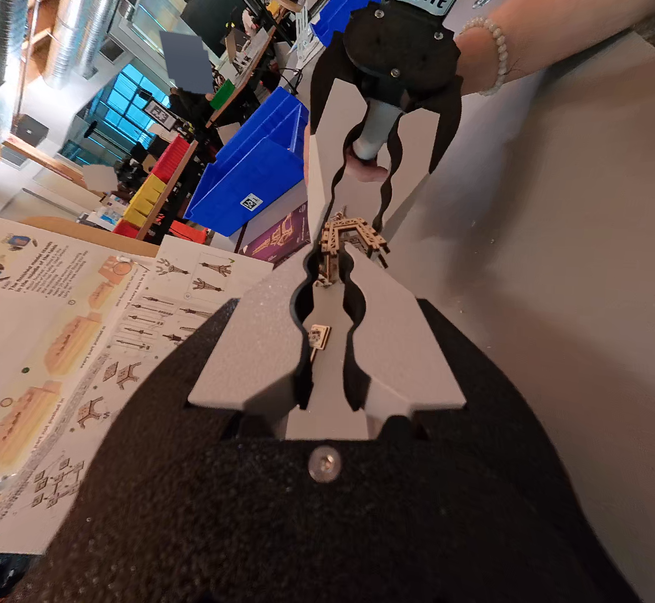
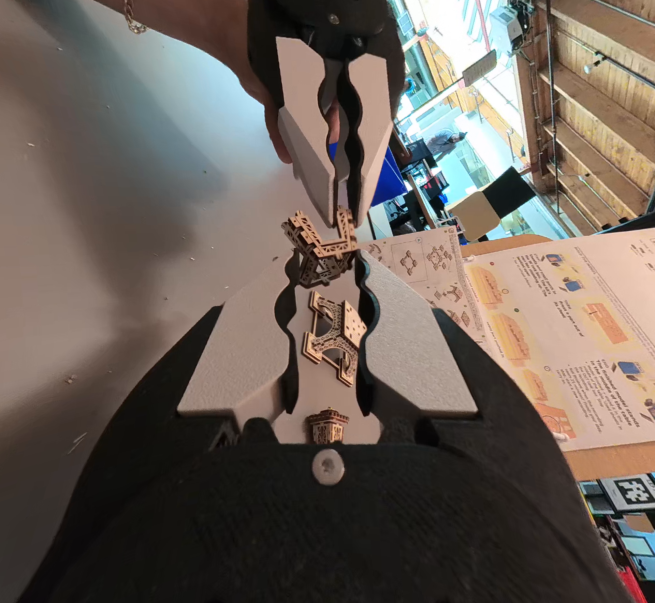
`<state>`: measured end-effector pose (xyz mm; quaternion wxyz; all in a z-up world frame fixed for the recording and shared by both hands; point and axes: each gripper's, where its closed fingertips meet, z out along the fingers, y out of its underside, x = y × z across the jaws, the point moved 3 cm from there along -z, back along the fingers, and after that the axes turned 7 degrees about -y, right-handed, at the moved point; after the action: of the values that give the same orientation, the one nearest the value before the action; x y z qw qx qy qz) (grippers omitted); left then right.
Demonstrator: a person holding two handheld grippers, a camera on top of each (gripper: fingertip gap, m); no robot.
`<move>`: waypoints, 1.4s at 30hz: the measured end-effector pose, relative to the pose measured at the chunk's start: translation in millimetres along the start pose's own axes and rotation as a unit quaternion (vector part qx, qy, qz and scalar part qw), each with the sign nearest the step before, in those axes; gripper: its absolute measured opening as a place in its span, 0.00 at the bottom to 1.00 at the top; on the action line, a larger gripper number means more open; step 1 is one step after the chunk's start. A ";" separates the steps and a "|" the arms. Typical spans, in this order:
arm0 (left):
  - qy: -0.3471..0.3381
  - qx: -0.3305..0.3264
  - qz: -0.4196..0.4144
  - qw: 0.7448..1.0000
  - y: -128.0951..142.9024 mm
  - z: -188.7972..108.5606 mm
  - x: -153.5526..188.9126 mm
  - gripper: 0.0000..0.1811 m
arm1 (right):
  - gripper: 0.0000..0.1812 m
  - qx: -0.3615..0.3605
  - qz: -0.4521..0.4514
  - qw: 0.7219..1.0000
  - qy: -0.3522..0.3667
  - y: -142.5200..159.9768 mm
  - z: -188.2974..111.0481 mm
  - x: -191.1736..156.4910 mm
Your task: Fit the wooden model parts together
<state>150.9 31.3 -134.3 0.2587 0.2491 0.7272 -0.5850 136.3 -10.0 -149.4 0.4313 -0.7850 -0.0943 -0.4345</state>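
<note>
A wooden lattice frame [image 1: 354,235] is held in the air between both grippers above the grey table [image 1: 531,284]. My left gripper [image 1: 329,253] is shut on one leg of it. In the right wrist view the frame [image 2: 319,249] sits between my right gripper's [image 2: 326,254] fingertips, which are closed against it. The left gripper [image 2: 342,224] comes in from above there, and the right gripper [image 1: 354,222] comes from above in the left wrist view. A wooden tower base [image 2: 333,334] and a small tower top [image 2: 328,426] lie on the table below. A small wooden part [image 1: 319,336] also lies on the table.
Printed instruction sheets [image 1: 88,320] lie beside the work spot and also show in the right wrist view [image 2: 549,320]. Blue bins [image 1: 255,168] and a purple box [image 1: 280,235] stand behind. Small wood chips [image 2: 71,378] are scattered on the table. Left and right tips are no more than a few centimetres apart.
</note>
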 end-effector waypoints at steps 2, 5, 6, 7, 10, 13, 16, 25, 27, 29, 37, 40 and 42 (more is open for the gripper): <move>0.004 -0.010 0.002 1.000 1.9 1.2 1.7 0.05 | 0.16 -0.005 -0.005 1.000 -0.005 0.9 1.3 -2.1; 0.009 -0.021 0.003 1.000 5.3 2.9 3.7 0.04 | 0.16 -0.014 -0.007 1.000 -0.013 3.7 3.0 -4.6; 0.010 -0.021 0.003 1.000 4.9 2.3 3.8 0.04 | 0.16 -0.012 -0.006 1.000 -0.013 3.1 3.2 -4.8; 0.012 -0.019 0.002 1.000 4.1 1.5 3.5 0.04 | 0.16 -0.008 -0.005 1.000 -0.013 1.9 3.1 -4.6; 0.008 -0.012 0.000 1.000 3.3 1.1 2.2 0.04 | 0.16 -0.004 -0.003 1.000 -0.009 0.5 2.5 -2.9; 0.012 -0.012 0.000 1.000 3.4 0.4 2.4 0.04 | 0.16 -0.001 0.001 1.000 -0.010 -0.1 2.8 -3.4; 0.008 -0.001 0.001 1.000 3.1 0.1 1.3 0.04 | 0.16 -0.001 -0.006 1.000 -0.003 -0.9 2.8 -2.3; -0.016 0.066 0.002 0.998 -4.0 -5.0 -3.3 0.05 | 0.16 -0.026 -0.107 0.993 0.049 -11.8 0.3 3.4; -0.020 0.072 0.007 0.997 -5.5 -5.6 -3.8 0.05 | 0.16 -0.032 -0.126 0.990 0.055 -14.1 -0.5 4.0; -0.022 0.075 0.012 0.997 -7.0 -5.7 -3.8 0.05 | 0.16 -0.038 -0.138 0.988 0.056 -15.5 -1.7 4.4; -0.025 0.058 0.029 0.998 -8.1 -3.0 -0.7 0.08 | 0.16 -0.034 -0.163 0.985 0.050 -21.3 -4.1 2.5; -0.027 0.044 0.051 0.997 -8.8 -1.7 1.3 0.08 | 0.16 -0.051 -0.185 0.980 0.048 -20.4 -2.1 0.2; -0.028 0.043 0.055 0.997 -10.5 -0.8 2.1 0.08 | 0.16 -0.053 -0.182 0.981 0.044 -19.1 -1.1 -1.0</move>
<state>142.3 30.3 -128.0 0.2997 0.2836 0.6789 -0.6073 125.0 1.1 -138.5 0.3066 -0.7565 -0.1941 -0.5441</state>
